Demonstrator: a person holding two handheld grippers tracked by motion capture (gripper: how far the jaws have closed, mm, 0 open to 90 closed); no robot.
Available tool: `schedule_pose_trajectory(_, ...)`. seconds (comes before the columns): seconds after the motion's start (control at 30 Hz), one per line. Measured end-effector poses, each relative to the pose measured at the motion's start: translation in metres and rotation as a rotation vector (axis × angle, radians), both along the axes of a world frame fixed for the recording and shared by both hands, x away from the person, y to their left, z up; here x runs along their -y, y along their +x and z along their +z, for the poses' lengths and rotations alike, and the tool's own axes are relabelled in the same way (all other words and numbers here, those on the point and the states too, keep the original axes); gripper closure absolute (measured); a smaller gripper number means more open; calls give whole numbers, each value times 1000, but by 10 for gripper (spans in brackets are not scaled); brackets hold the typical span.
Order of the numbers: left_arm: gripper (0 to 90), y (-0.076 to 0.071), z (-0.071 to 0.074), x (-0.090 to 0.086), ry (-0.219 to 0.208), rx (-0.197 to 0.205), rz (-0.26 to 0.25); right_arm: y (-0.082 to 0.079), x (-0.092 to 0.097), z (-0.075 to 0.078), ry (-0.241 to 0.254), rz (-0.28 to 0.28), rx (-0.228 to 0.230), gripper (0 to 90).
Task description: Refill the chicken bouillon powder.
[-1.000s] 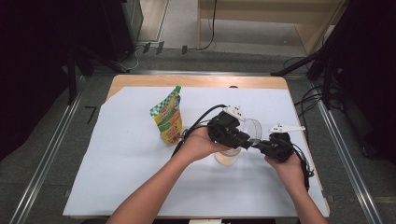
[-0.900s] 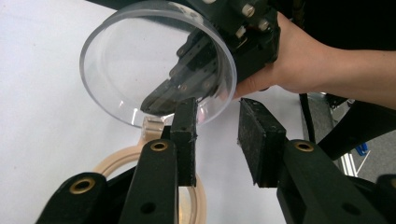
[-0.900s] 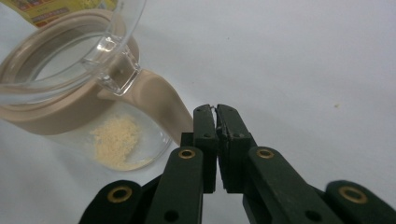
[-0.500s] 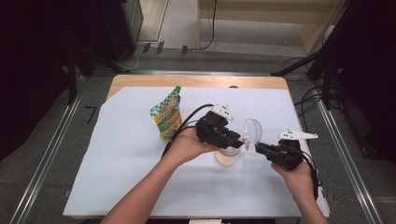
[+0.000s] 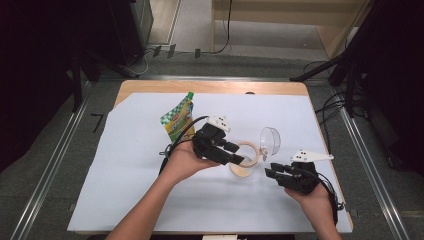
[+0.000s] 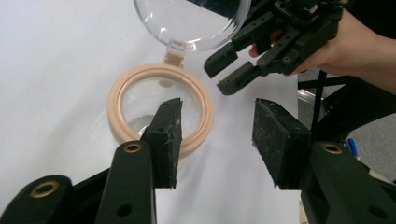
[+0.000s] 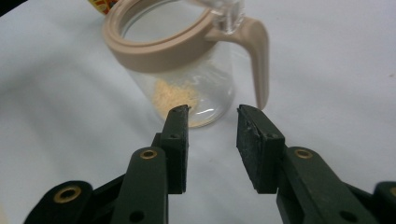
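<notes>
Two forearms come in from the near edge in the high view, each hand carrying a hand-held gripper over the white-covered surface [image 5: 125, 190]. The left hand-held gripper [image 5: 239, 156] is angled across toward the person's right, with its jaw tips over the near rim of the jar [image 5: 245, 159]. Its jaws have just been opening and stand apart with nothing gripped. The right hand-held gripper [image 5: 271, 172] sits low, just beside the jar on its right, pointing back toward it. Its jaws have also just been opening and hold nothing. The jar's clear lid [image 5: 270, 141] is flipped open, standing up beyond the right hand-held gripper. A green and yellow pouch [image 5: 177, 118] lies beyond the left hand, well apart from it; its printing is too small to read.

From the left gripper view, the jaws are spread, one pad over the beige rim of the jar [image 6: 161, 108] just ahead, the other off to its side above bare surface. The clear lid [image 6: 194, 21] hangs open past the rim, and the right hand-held gripper [image 6: 223, 71] points in from the far side.

From the right gripper view, the jaws are parted and empty, the jar [image 7: 180, 70] standing upright just ahead with a little yellow powder [image 7: 180, 99] at its bottom and its beige handle [image 7: 259, 56] to one side.
</notes>
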State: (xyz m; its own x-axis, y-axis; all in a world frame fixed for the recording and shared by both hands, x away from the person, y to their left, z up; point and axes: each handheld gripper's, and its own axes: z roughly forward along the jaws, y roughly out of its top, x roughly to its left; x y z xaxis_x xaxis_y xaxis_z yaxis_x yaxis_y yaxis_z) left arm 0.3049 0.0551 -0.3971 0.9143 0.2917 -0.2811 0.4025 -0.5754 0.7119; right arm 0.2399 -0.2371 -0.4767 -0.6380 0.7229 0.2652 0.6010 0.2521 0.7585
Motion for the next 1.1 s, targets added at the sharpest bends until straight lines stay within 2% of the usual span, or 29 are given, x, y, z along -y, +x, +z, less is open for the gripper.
schedule_pose_trajectory(0.07,498,0,-2,-4,-5,-3,13,-2,-3,-1,-1,11,0,628)
schedule_pose_trajectory(0.13,474,-1,-2,-9,21,14,26,-5,-8,-1,1,29,3,610)
schedule_pose_trajectory(0.17,474,-1,-2,-12,19,16,31,-5,-9,-2,2,33,6,606)
schedule_pose_trajectory(0.23,473,-1,-3,-21,-12,2,55,-7,-13,-2,0,52,10,586)
schedule_pose_trajectory(0.43,459,-3,-5,-41,-6,-2,91,-9,-24,-5,-9,102,22,538)
schedule_pose_trajectory(0.77,452,-1,-2,-72,3,11,156,-10,-32,-6,-25,138,11,519)
schedule_pose_trajectory(1.1,450,1,2,-98,-11,14,212,-9,-37,-7,-35,164,12,516)
